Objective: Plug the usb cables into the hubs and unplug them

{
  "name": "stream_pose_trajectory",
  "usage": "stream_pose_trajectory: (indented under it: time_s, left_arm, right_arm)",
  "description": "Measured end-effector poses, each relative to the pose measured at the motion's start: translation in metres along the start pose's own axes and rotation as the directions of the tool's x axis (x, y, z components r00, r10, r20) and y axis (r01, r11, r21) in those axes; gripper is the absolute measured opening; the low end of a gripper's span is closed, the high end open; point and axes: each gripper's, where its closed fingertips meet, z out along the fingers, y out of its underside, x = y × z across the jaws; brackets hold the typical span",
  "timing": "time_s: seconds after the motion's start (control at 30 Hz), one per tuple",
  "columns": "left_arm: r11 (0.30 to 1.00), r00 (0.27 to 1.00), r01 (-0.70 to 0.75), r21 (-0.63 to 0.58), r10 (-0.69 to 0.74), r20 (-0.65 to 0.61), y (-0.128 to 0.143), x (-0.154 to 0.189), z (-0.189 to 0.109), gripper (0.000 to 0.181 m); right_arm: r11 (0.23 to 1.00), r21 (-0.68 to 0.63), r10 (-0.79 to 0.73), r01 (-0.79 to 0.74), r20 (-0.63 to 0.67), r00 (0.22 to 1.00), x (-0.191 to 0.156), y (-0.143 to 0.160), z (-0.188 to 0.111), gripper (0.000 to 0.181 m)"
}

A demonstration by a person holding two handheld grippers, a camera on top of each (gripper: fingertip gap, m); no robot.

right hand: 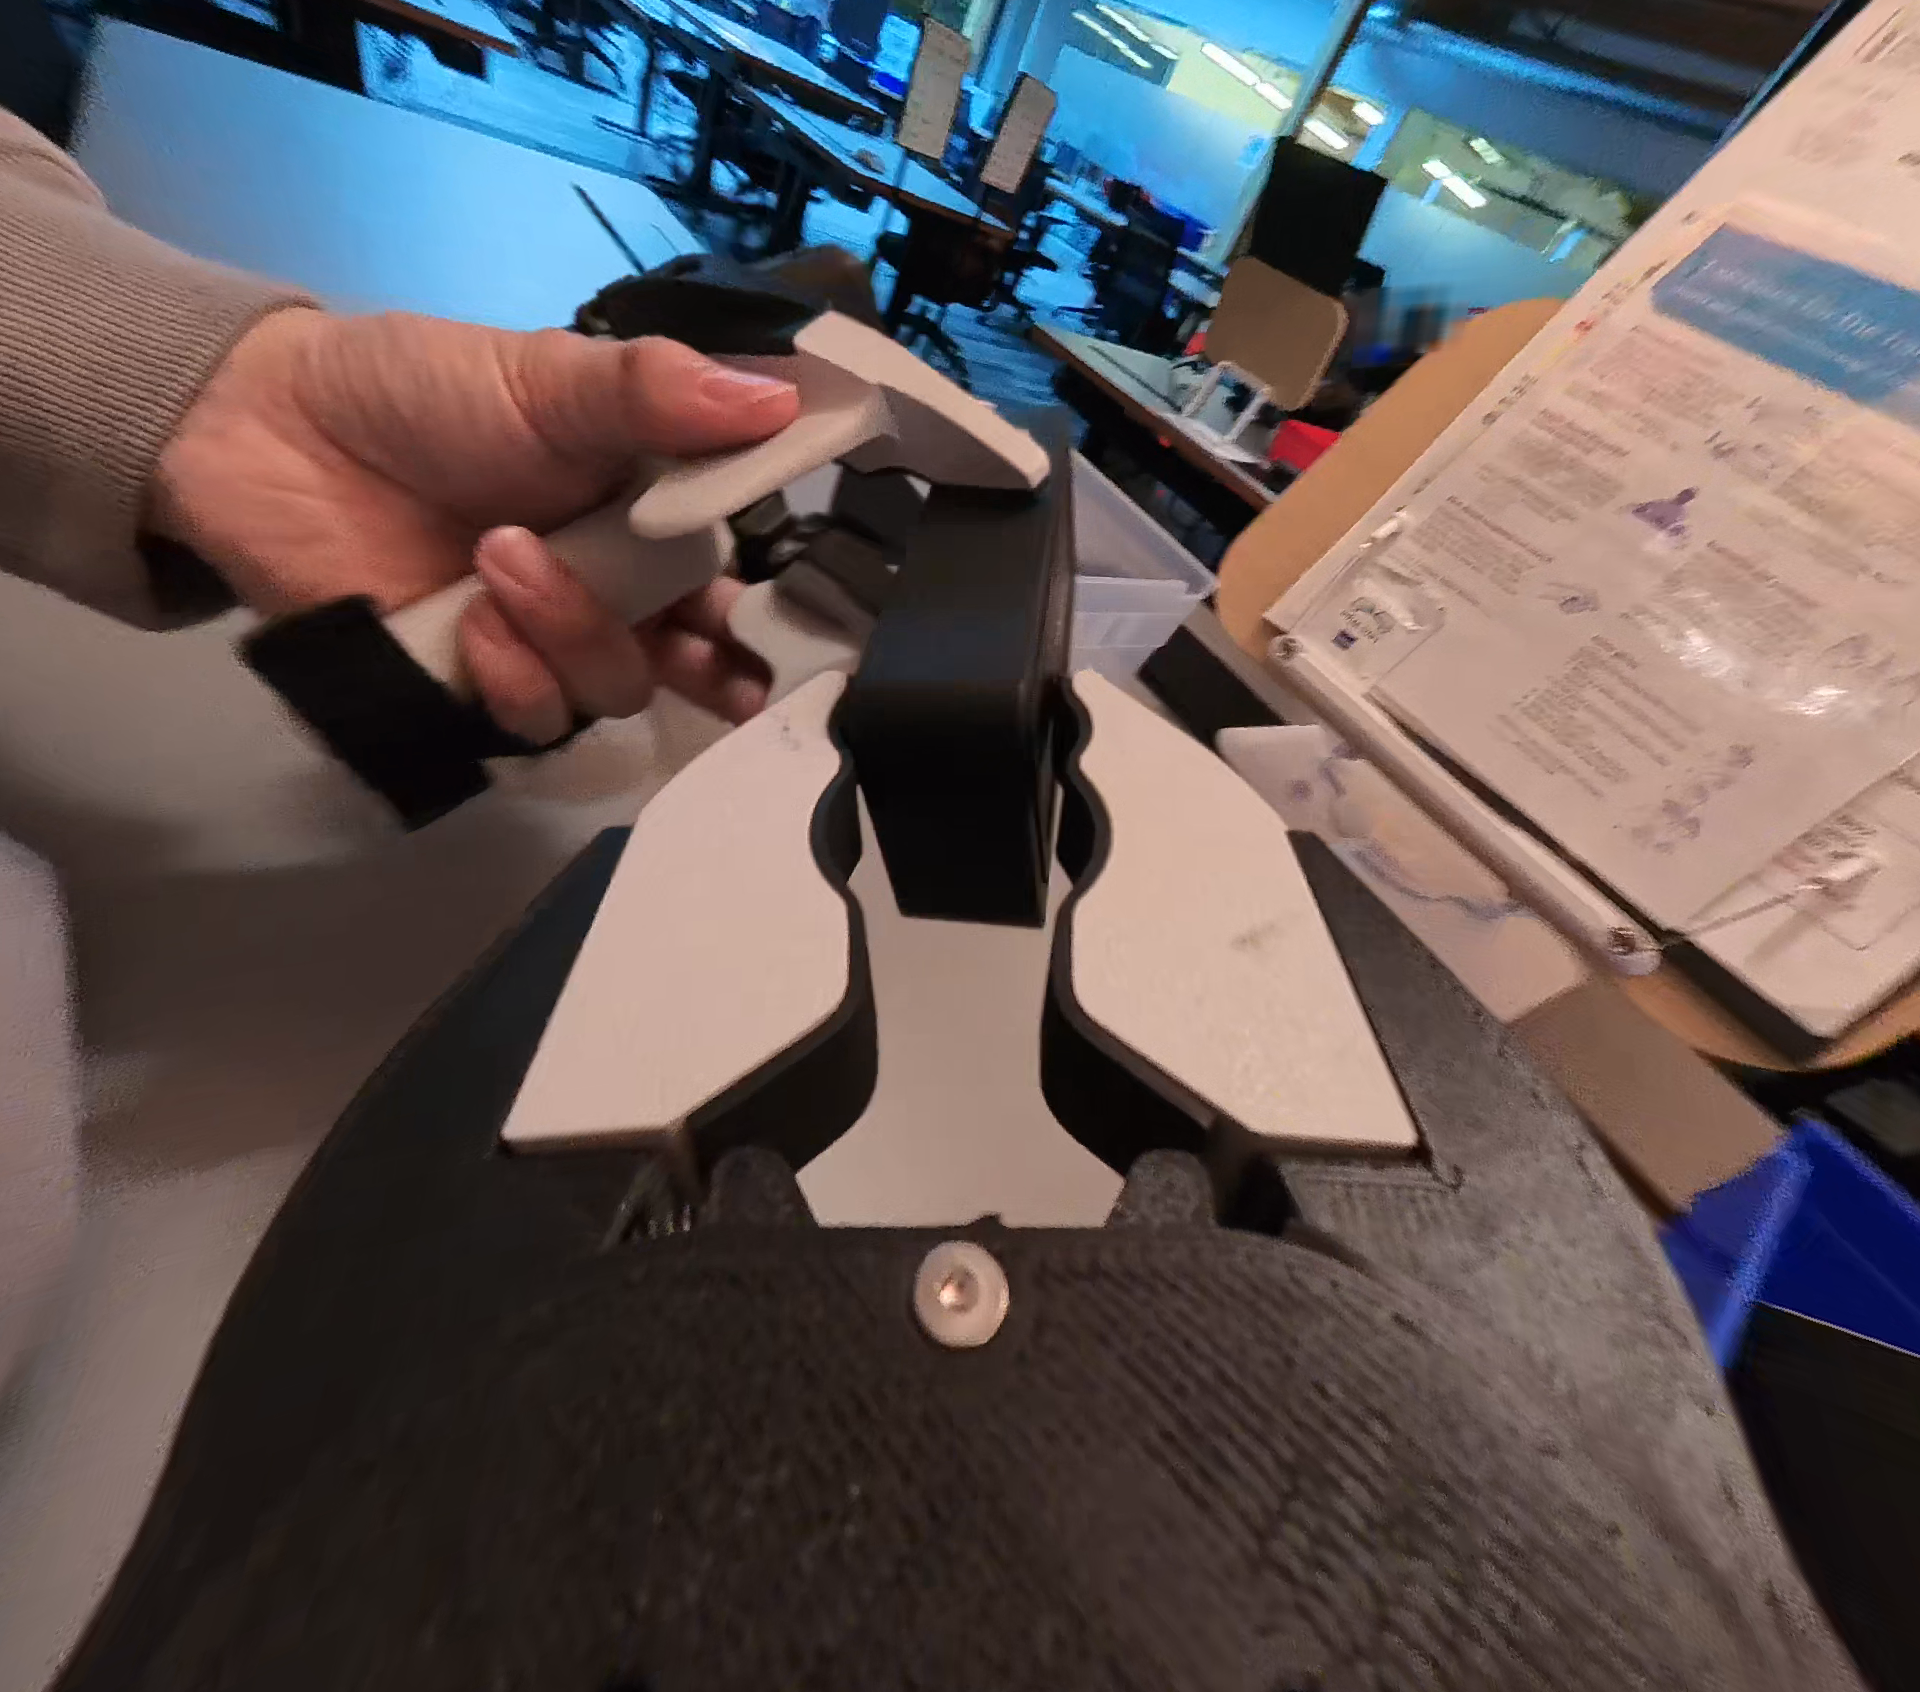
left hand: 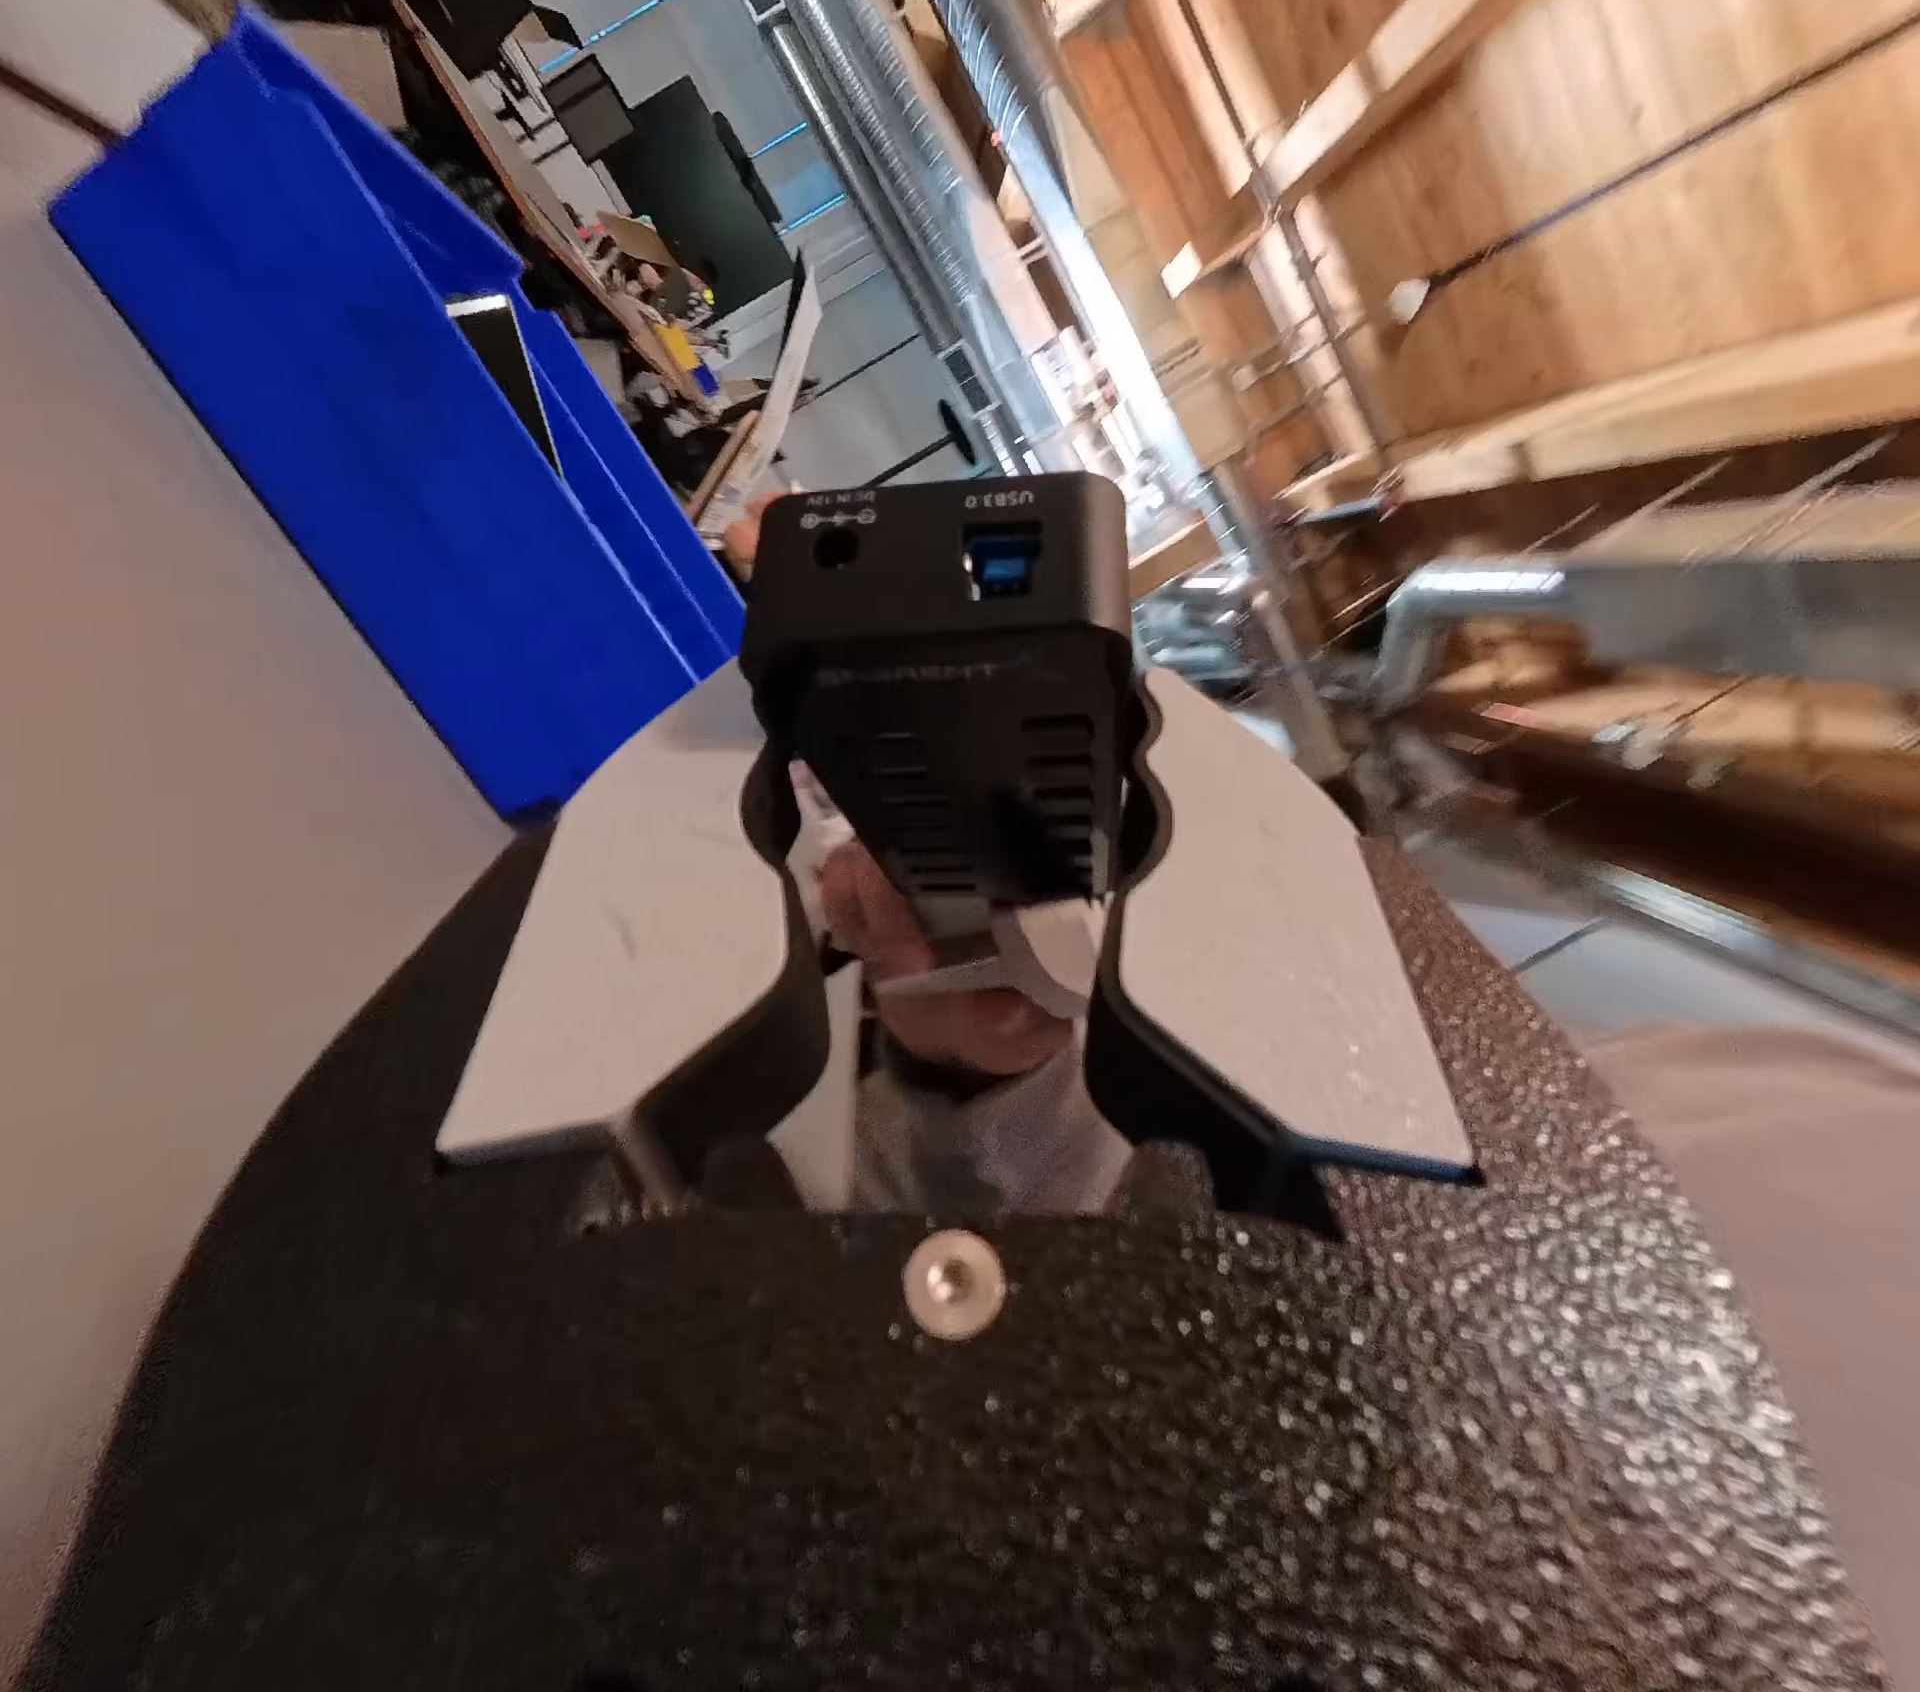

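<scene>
Both tools are clamped on the same black hub (left hand: 940, 676): left tool (left hand: 935, 769) and right tool (right hand: 956, 769) (hub's long axis runs lengthwise between the fingers, port end pointing away from the left camera).

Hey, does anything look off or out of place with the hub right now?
One thing: both grippers clamp the same black hub at once, the left gripper and the right gripper from opposite ends, holding it off the table. No USB cable shows in either view, and the blue port is empty. Nothing looks damaged.
</scene>
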Motion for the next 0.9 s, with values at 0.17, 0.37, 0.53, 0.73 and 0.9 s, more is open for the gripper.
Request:
stream_pose_trajectory:
  time_s: [0.17,0.37,0.53,0.73,0.9]
  left_arm:
    - [0.813,0.83,-0.548,-0.198,0.557,-0.009,-0.009,0.022,-0.001,0.059]
    - [0.541,0.641,-0.75,-0.382,0.737,-0.214,0.014,0.031,0.002,0.059]
    - [0.507,0.634,-0.754,-0.419,0.727,-0.262,0.028,0.028,0.002,0.059]
    - [0.502,0.651,-0.72,-0.48,0.728,-0.215,0.032,0.026,-0.002,0.068]
    - [0.44,0.602,-0.734,-0.517,0.774,-0.196,0.032,0.02,-0.007,0.075]
  right_arm:
    - [0.922,-0.062,0.386,-0.382,0.217,0.896,-0.001,0.002,-0.007,0.087]
    - [0.829,-0.222,0.554,-0.513,0.451,0.7,-0.032,0.007,0.002,0.098]
    - [0.893,-0.203,0.449,-0.401,0.437,0.779,-0.042,0.014,0.018,0.062]
    - [0.923,-0.172,0.384,-0.344,0.378,0.842,-0.039,0.023,0.018,0.062]
    - [0.906,-0.086,0.412,-0.414,0.401,0.818,-0.034,0.011,0.013,0.061]
